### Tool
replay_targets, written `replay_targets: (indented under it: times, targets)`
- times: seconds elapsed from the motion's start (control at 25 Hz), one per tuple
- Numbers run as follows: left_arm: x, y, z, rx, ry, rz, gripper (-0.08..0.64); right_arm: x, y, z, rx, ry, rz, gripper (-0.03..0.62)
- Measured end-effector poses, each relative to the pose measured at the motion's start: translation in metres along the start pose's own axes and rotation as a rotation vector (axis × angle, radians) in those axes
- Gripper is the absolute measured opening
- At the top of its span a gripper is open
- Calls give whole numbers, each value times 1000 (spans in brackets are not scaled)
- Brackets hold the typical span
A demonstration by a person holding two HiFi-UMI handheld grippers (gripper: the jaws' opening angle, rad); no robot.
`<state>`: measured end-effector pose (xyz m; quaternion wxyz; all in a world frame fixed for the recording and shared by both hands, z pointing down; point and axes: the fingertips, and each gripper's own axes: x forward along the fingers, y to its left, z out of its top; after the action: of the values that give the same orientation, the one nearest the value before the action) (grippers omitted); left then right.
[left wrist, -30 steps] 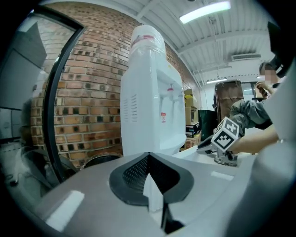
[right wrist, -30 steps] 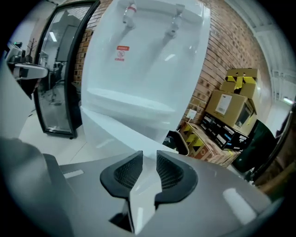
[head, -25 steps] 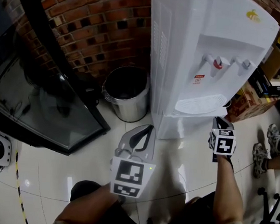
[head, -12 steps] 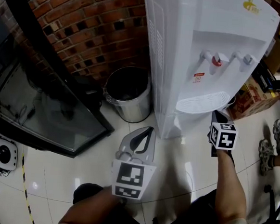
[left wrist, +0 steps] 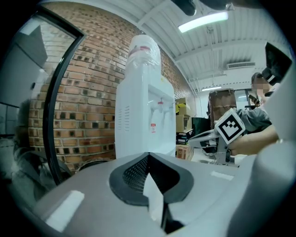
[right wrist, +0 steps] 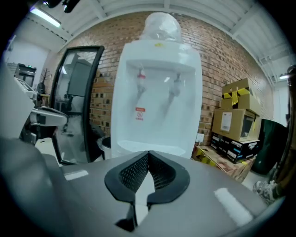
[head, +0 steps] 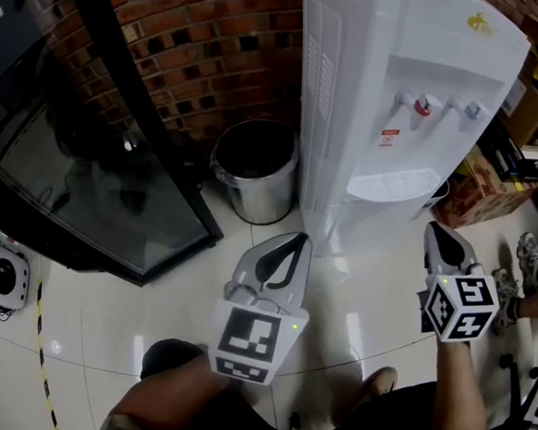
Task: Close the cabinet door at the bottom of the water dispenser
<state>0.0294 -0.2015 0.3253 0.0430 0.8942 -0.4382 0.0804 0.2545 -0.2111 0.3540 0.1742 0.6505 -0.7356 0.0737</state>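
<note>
Cabinet door (head: 379, 229) closing looks done. Nearest, the left gripper (head: 295, 242) and right gripper (head: 437, 234) hang with jaws together, empty, apart from the water dispenser (head: 399, 99). Beyond them its bottom front sits flush. The next move calls only for drawing clear.

no readable text, sticker (head: 390, 136) on water dispenser (head: 357, 40) illegible

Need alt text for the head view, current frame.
Looking steeply down at a white water dispenser against a brick wall, with a steel bin beside it. The left claw and right claw, both shut and empty, point toward it above the glossy tiled floor.
</note>
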Motion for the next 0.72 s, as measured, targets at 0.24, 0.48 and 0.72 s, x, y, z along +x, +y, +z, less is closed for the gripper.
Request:
replay_targets:
  times: [0.24,0.48,0.72]
  targets:
    - [-36,-17,22,24,-78,-15,0,-87,47,28,-3,-99,53,15]
    - [-67,-35,26,28,-90,-31,0,-148,75,33,4,-160,60,15]
    - [-100,-58,20,80,-90,-58,0,-183,91,26,11,-172,86,15]
